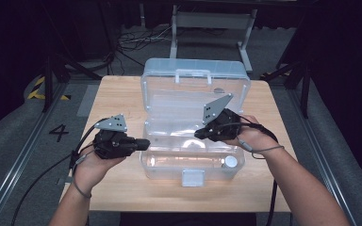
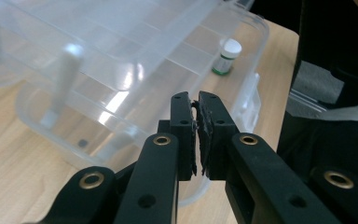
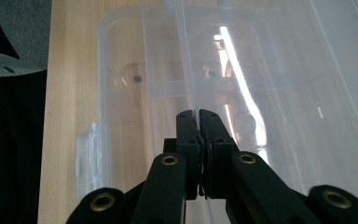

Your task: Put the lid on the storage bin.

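A pale wooden table (image 1: pixel 118 99) with a smooth grained top carries a large clear plastic storage box (image 1: pixel 192 162) standing open, its lid (image 1: pixel 195 77) tipped up at the far side with a moulded handle on it. The box is glossy and see-through, so its ribs, dividers and reflections overlap and its inner compartments are hard to separate. Its near wall bears a pale latch tab. Inside the lower tub, at the right end, lies a small bottle with a white cap (image 1: pixel 229 162); in the left gripper view it shows a green band on its label (image 2: pixel 226 56), the print too small to read.

The right gripper (image 1: pixel 199 134), matte black with brass-coloured rivets and a grey three-cornered plate, reaches in over the box from the right. In the right gripper view its jaws are pressed together on a thin clear plastic edge of the box (image 3: pixel 192 100); which part that is cannot be told through the glare.

The left gripper (image 1: pixel 146 144), of the same make, sits just beside the box's left wall. Its jaws stand pressed together with nothing between the rough dark pads (image 2: pixel 207 126).
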The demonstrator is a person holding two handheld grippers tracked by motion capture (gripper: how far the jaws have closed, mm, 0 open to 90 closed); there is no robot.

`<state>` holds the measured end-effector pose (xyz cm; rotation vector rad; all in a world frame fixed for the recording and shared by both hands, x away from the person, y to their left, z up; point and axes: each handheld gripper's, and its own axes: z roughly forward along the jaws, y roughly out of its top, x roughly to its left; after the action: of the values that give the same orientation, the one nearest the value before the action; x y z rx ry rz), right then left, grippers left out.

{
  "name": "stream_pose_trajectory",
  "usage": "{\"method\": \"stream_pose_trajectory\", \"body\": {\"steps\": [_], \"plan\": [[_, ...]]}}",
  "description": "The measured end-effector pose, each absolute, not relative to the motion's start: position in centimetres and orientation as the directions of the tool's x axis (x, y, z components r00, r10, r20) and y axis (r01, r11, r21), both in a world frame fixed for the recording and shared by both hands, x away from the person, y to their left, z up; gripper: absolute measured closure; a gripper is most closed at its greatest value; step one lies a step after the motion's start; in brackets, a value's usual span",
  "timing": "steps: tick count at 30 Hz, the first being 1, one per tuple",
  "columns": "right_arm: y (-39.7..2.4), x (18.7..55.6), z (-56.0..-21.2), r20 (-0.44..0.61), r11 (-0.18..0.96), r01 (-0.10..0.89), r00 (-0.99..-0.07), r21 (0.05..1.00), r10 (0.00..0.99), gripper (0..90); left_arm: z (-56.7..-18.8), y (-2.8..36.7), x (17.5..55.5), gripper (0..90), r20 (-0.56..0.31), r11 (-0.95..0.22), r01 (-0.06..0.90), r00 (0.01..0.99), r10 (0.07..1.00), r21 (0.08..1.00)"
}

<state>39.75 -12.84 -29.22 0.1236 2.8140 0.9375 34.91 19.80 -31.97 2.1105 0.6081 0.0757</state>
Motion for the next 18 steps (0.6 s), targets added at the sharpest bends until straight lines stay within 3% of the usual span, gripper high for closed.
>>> {"method": "stream_pose_trajectory", "body": {"steps": [18], "plan": [[-12.6, 38.7, -29.7, -0.158, 0.802, 0.02, -0.977, 0.596, 0.142, 86.3, -30.2, 20.3, 36.4, 84.9, -0.153, -0.342, 0.395, 0.815, 0.559, 0.853]]}}
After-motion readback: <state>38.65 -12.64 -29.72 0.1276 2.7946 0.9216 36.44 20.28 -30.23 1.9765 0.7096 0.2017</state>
